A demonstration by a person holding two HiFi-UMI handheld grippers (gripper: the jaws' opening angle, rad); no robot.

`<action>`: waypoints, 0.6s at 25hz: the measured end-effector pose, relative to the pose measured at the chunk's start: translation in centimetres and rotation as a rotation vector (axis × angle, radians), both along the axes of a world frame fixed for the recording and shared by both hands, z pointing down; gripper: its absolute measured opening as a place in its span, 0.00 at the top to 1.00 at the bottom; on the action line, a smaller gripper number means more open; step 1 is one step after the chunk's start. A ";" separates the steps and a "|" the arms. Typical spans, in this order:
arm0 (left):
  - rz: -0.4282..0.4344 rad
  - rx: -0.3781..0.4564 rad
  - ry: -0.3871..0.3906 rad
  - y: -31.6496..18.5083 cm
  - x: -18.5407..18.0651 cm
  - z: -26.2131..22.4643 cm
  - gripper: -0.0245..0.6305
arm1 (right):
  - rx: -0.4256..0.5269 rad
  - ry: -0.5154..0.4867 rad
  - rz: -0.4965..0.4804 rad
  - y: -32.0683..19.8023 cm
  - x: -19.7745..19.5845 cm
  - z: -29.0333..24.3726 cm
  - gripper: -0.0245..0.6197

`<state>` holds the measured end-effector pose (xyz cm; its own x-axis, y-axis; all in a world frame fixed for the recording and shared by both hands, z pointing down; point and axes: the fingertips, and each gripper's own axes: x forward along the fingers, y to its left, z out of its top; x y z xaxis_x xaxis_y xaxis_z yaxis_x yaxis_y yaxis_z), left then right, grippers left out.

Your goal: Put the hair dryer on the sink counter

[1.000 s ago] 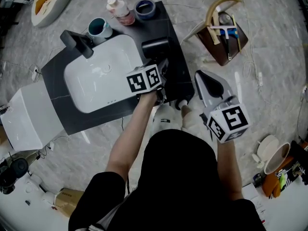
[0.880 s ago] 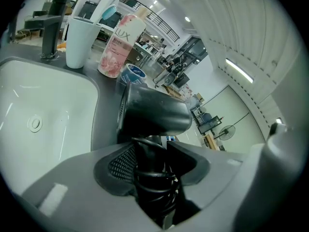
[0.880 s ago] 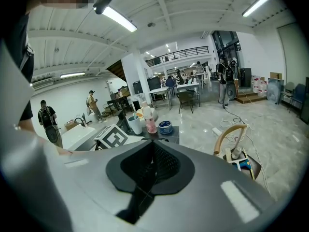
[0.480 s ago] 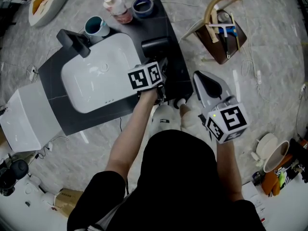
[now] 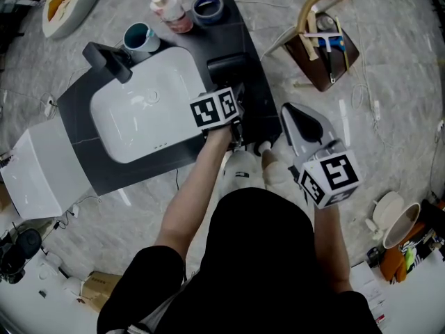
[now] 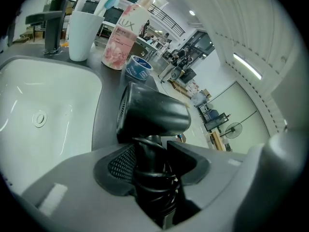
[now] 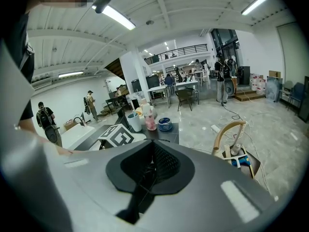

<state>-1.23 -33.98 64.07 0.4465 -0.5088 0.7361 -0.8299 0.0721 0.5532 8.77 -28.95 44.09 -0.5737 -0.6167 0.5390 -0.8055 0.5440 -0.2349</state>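
The black hair dryer (image 5: 226, 68) lies on the right end of the dark sink counter (image 5: 259, 96), next to the white basin (image 5: 142, 106). My left gripper (image 5: 236, 94) reaches onto the counter, shut on the dryer's handle. In the left gripper view the handle with its coiled cord sits between the two pads of the left gripper (image 6: 152, 151), and the dryer (image 6: 152, 117) points its barrel away over the counter. My right gripper (image 5: 295, 117) hangs over the floor to the right of the counter, shut with nothing in it. The pads of the right gripper (image 7: 149, 163) meet in its own view.
A black faucet (image 5: 110, 61), a white cup (image 5: 141, 39), a pink bottle (image 5: 172, 12) and a blue round tin (image 5: 208, 9) stand along the counter's back. A brown basket with tools (image 5: 323, 47) sits on the floor at the right. A white box (image 5: 42, 169) adjoins the counter's left end.
The left gripper has tilted slightly with the dryer's handle still in its grip. The right gripper has kept still.
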 end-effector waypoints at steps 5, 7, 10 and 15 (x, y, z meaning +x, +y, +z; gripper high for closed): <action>-0.007 -0.009 -0.004 0.0 0.1 0.2 0.66 | -0.014 0.002 0.018 0.1 0.7 0.4 0.95; -0.012 -0.010 0.002 0.0 0.1 0.2 0.66 | -0.015 0.001 0.019 0.1 0.7 0.5 0.95; -0.023 -0.007 0.011 0.0 0.1 0.1 0.67 | -0.014 -0.002 0.015 0.1 0.5 0.5 0.95; -0.029 -0.004 0.020 0.1 0.0 0.0 0.67 | -0.014 -0.003 0.007 0.2 0.1 0.4 0.95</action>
